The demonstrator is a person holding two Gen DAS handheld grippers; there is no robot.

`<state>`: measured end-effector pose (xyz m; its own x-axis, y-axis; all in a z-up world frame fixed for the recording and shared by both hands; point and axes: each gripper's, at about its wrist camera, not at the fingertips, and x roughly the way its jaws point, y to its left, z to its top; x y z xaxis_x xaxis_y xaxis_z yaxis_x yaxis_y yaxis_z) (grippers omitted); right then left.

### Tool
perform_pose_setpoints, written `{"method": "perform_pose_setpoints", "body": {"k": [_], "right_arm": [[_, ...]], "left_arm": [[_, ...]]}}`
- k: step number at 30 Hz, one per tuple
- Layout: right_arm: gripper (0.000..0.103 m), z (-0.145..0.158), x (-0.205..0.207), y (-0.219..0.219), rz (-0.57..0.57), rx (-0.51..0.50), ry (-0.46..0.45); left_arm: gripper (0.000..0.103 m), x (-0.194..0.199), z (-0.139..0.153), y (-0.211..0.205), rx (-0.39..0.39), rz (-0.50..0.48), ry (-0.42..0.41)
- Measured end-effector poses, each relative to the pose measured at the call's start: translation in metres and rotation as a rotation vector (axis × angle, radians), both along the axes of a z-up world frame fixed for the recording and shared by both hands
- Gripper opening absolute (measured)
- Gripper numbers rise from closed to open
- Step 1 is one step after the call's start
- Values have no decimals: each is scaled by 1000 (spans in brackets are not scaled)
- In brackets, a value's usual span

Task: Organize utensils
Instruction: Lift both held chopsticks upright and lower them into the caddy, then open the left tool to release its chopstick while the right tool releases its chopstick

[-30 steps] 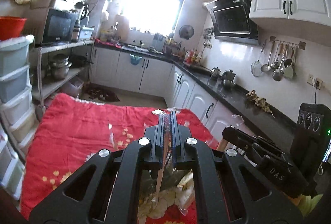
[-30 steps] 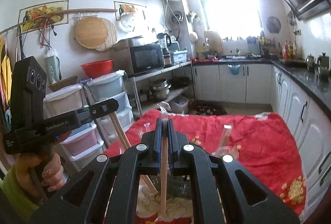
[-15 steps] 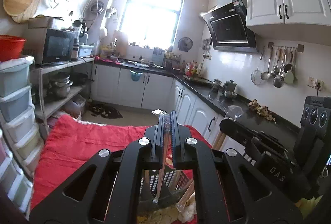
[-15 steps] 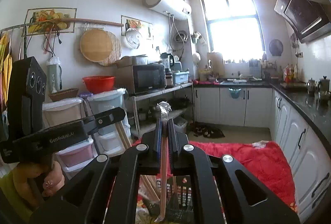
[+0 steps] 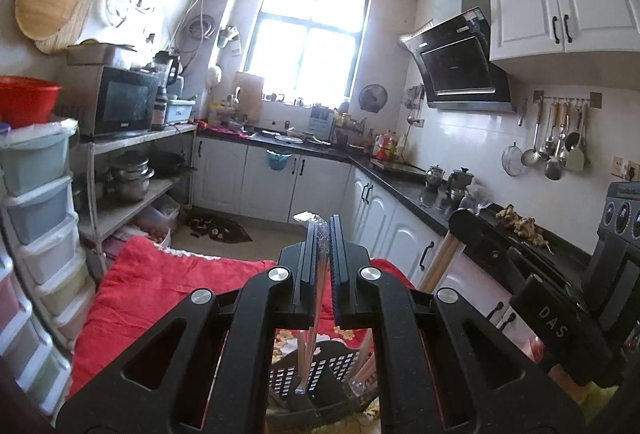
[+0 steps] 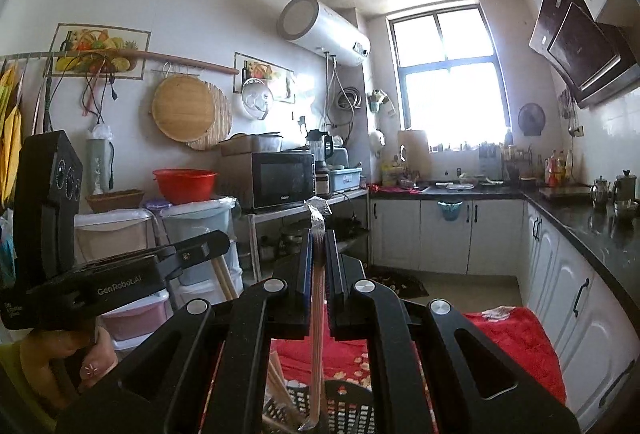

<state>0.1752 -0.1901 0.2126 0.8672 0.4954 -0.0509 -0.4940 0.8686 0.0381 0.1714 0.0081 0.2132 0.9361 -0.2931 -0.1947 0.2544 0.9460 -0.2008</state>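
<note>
The black basket (image 5: 320,374) is cut off by the bottom edge in the left wrist view and largely covered by the left tool (image 5: 320,266); its floor stays hidden. In the right wrist view the right tool (image 6: 319,274) covers most of the basket, and the wrapped chopsticks' (image 6: 318,334) lower tip sits at the frame edge.
</note>
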Motion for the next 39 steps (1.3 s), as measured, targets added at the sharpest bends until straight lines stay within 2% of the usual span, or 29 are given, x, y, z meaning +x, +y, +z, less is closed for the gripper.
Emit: {"method": "perform_pose_setpoints", "body": {"k": [6,17,34,35,39], "right_arm": [[6,-16,11,4,-14,-23,0],[6,-45,30,13,-17,-47,57],[7,-103,55,16,-53,-84,231],[10,-104,55,15,-53,-79,238],[19,-104,52,9,-67,-71,244]], "left_arm": [[3,13,-17,1,4,15,32],[3,28,-45,-7,33,30,68],[3,42,-87,-8,48,21,163],[3,42,-88,-7,48,21,164],[15,40,-88,-5,47,33,173]]}}
